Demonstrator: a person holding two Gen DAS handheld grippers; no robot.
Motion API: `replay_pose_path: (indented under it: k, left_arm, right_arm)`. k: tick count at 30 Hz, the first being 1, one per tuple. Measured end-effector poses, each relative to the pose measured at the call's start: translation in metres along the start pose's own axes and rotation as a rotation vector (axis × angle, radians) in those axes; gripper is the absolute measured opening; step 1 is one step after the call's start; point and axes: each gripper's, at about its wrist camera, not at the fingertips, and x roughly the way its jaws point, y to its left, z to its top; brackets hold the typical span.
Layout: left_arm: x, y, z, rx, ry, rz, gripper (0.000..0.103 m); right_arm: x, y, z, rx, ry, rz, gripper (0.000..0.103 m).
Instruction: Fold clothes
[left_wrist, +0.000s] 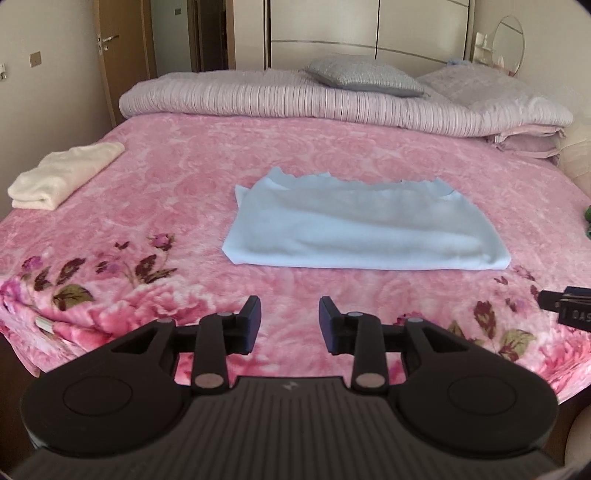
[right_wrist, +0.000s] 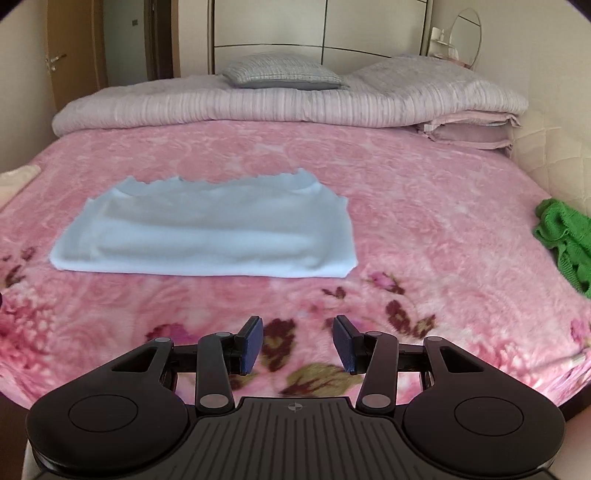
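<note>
A light blue garment (left_wrist: 364, 225) lies folded into a flat rectangle in the middle of the pink floral bed cover (left_wrist: 184, 166); it also shows in the right wrist view (right_wrist: 210, 234). My left gripper (left_wrist: 290, 317) is open and empty, held above the cover in front of the garment's near edge. My right gripper (right_wrist: 298, 341) is open and empty, in front of the garment's near right corner. A folded cream garment (left_wrist: 62, 175) lies at the bed's left side. A crumpled green garment (right_wrist: 565, 242) lies at the right edge.
A rolled striped quilt (left_wrist: 332, 103) with a grey pillow (left_wrist: 364, 77) lies across the far end of the bed. Stacked pink pillows (right_wrist: 469, 131) are at the far right. A door (left_wrist: 122, 59) and wardrobe (left_wrist: 369, 29) stand behind. The right gripper's body (left_wrist: 569, 306) shows at the left view's right edge.
</note>
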Motion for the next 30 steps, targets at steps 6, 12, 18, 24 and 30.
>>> replay_pose_path:
  k: [6, 12, 18, 24, 30]
  left_arm:
    - [-0.024, 0.005, -0.002, 0.012, -0.041, -0.004, 0.031]
    - [-0.040, 0.005, -0.005, 0.006, -0.073, -0.003, 0.032]
    - [-0.038, -0.001, -0.004, -0.020, -0.084, 0.004, 0.035]
    - [-0.007, -0.002, 0.008, -0.049, -0.047, -0.061, 0.035]
    - [0.055, 0.026, 0.021, -0.239, 0.012, -0.167, 0.036]
  right_arm:
    - [-0.013, 0.013, -0.004, 0.001, 0.000, 0.012, 0.046]
    - [-0.026, 0.015, -0.003, -0.002, -0.030, -0.009, 0.046]
    - [-0.028, 0.010, 0.000, -0.030, -0.058, 0.001, 0.046]
    - [-0.007, -0.020, 0.001, 0.065, -0.048, 0.061, 0.046]
    - [0.051, -0.077, -0.008, 0.413, 0.012, 0.302, 0.046]
